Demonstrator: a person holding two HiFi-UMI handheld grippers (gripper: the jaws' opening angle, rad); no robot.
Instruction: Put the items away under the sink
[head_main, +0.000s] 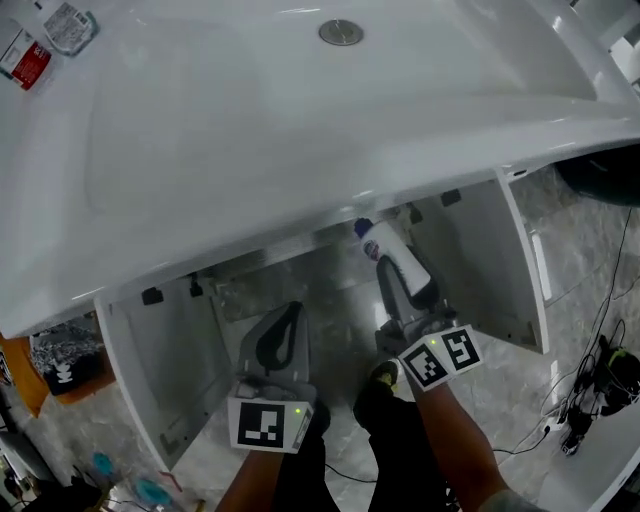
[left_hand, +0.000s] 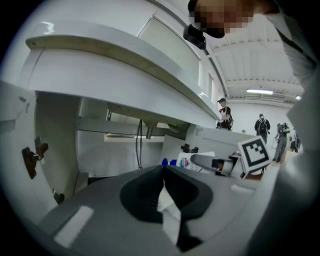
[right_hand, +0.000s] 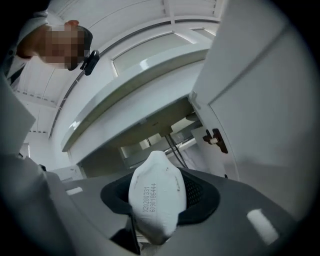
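Right gripper (head_main: 410, 290) clamps bottle (head_main: 385, 252), cap-first at open cabinet (head_main: 480, 250) mouth under sink (head_main: 300, 120) front edge, not yet inside. Left gripper (head_main: 280, 335) closed, seemingly empty. Two packs (head_main: 30, 55) left at sink's far-left corner. Most of task remains.

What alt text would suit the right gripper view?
A white bottle, printed base toward the camera, is gripped between the fingers of the right gripper. Behind it the cabinet under the sink stands open, its door at right.
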